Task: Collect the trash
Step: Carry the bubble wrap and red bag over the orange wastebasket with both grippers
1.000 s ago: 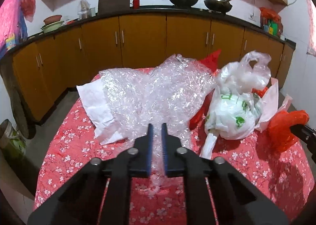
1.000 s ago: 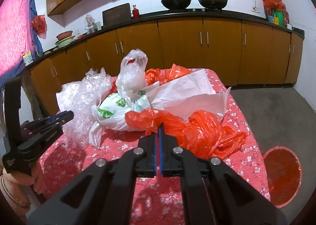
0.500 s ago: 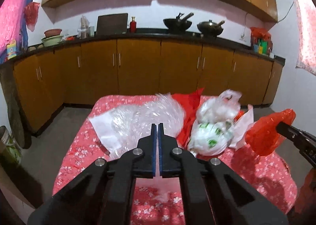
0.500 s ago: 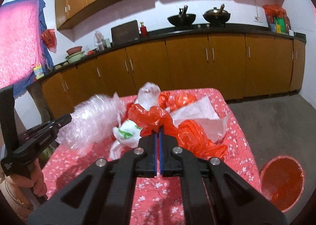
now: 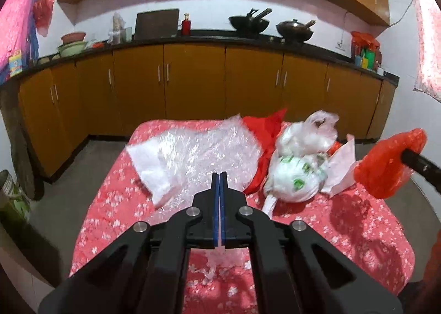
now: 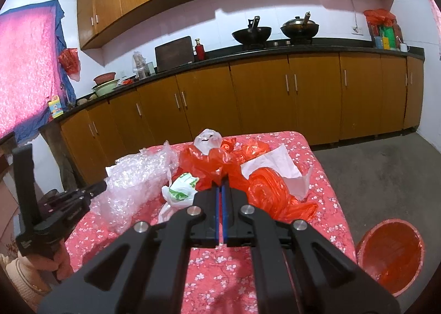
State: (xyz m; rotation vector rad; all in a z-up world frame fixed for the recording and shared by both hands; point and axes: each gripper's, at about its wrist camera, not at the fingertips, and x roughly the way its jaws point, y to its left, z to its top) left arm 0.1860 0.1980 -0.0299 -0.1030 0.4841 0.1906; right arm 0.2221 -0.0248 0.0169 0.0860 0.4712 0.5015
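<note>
So the tabletop (image 5: 358,231) with the red flowery cloth was the biggest thing going, and all the trash sat on its far half. Largest piece was one sheet of bubble wrap (image 5: 209,148), stretched roughly from 10 o'clock toward 6 o'clock in the left wrist view, with its near corner running straight into the left gripper (image 5: 219,176). That gripper was pressed together and pinching the wrap's edge, as far as I could tell; a scrap of it showed under the blue pads.

Next down, one orange plastic bag (image 6: 264,190), crumpled, long side running from 11 to 4 o'clock in the right wrist view. The right gripper (image 6: 222,183) was clamped tight on the bag's near end, which looked lifted off the cloth.

Then one white bag with green print (image 5: 295,181), one clear knotted bag (image 5: 308,134) on top of it, one white sheet of paper (image 6: 281,168) under the orange bag, and another under the wrap.

The bit that mattered: one orange bin (image 6: 391,256) stood on the floor at about 4 o'clock from the right gripper, just off the tabletop's right edge. So my guess was the right hand was far closer to it, and the left hand would have to cross the whole tabletop to drop the wrap.
</note>
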